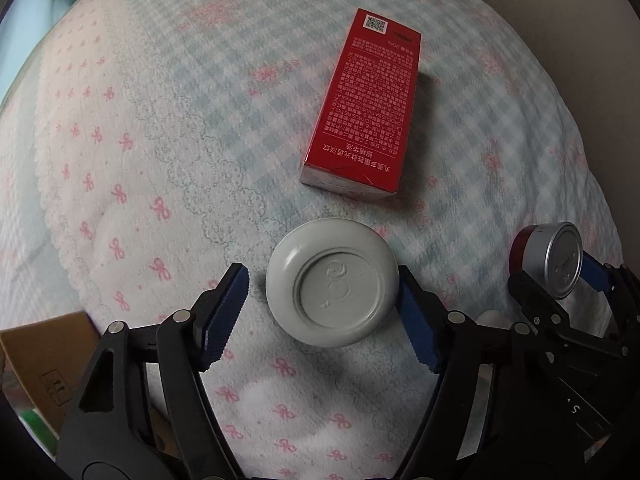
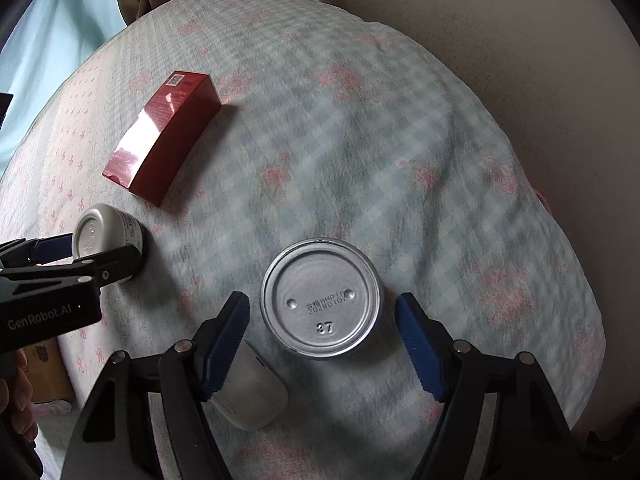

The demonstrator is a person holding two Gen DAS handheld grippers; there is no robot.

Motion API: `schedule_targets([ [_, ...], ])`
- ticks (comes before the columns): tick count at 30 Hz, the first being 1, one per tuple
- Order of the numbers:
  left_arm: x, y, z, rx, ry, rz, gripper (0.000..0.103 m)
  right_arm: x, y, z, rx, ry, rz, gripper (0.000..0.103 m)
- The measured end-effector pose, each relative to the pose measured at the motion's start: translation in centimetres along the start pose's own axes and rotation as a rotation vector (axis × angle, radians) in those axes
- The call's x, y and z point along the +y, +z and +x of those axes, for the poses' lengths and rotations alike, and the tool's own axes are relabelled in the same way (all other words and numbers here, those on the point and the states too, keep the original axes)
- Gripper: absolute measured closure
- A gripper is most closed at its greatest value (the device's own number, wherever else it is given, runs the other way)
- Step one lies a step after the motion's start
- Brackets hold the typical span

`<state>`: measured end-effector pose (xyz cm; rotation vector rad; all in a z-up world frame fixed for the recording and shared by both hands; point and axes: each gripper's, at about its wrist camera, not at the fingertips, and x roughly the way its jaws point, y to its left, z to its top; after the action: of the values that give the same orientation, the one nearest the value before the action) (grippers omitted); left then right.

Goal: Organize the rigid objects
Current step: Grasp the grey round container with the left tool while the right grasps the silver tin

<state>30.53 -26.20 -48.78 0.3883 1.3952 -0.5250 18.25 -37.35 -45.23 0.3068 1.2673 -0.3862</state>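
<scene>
In the left wrist view my left gripper point(image 1: 322, 312) is open around a grey round jar point(image 1: 332, 282) that stands on the bedspread; the right pad touches its rim, the left pad stands apart. A red carton point(image 1: 366, 108) lies flat beyond it. In the right wrist view my right gripper point(image 2: 322, 332) is open around a silver can point(image 2: 320, 298), bottom facing the camera, with gaps on both sides. The can also shows in the left wrist view point(image 1: 556, 260) between the right gripper's fingers. The jar point(image 2: 106, 236) and the carton point(image 2: 162, 140) show at the left.
A white mouse-like object point(image 2: 252, 392) lies beside the right gripper's left finger. The bedspread point(image 2: 380, 168) is checked with pink bows. A cardboard box point(image 1: 44, 364) stands off the bed's lower left edge. A pale wall point(image 2: 500, 40) rises at the far right.
</scene>
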Motion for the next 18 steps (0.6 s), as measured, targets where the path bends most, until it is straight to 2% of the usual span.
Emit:
schedule_targets([
  [3,-0.3,0.1,0.7,0.008,-0.008,0.013,0.042,0.1,0.1,0.8,0.004,-0.011,-0.014,0.035],
  [6,-0.6,0.1,1.0,0.003,-0.001,0.025,0.044,0.1,0.3,1.5,0.014,-0.007,-0.022,0.046],
  [8,-0.8,0.3,1.1,-0.002,-0.003,0.022,0.047,0.1,0.3,1.4,0.007,-0.014,-0.034,0.05],
  [18,-0.9,0.6,0.2,-0.008,-0.01,0.008,0.048,0.0,1.0,1.3,0.018,0.0,-0.051,0.051],
])
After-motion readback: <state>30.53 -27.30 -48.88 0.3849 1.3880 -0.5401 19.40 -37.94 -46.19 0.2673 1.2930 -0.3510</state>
